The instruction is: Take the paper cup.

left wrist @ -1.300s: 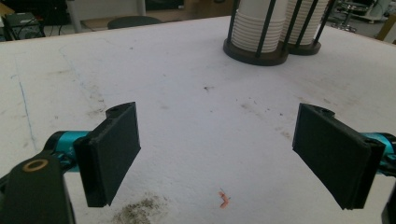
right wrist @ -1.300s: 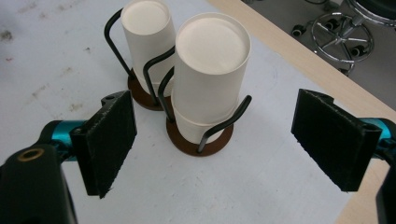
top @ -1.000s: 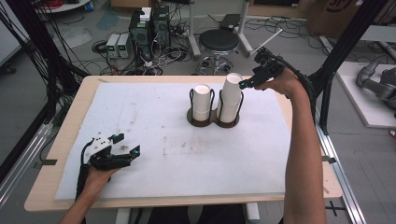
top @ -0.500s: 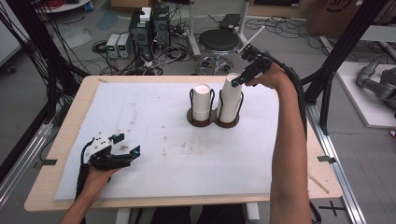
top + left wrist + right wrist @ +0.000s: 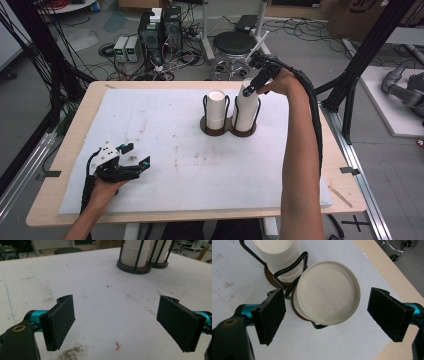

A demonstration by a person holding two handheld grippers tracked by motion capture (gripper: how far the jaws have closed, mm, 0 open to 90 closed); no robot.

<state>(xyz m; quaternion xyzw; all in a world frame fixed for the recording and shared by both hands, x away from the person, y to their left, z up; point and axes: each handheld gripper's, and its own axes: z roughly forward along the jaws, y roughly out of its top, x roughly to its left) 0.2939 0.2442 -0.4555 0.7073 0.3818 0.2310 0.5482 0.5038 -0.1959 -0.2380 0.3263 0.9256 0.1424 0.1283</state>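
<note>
Hovering right gripper (image 5: 327, 315), jaws wide and empty, straddling right cup stack (image 5: 328, 292) in wire holder (image 5: 227, 131) at frame centre, apparently lining up to grasp top cup; left gripper (image 5: 131, 162) idling half-open, lower left.

White paper cup stacks (image 5: 245, 106) are held in a dark brown, black-wired cup holder (image 5: 226, 127). Bench (image 5: 345, 165): light wood, covered w/ a white mat (image 5: 200, 165) smudged grey-brown. Black fingers (image 5: 273, 315) w/ teal fittings are seen on the right gripper (image 5: 327, 315).
</note>
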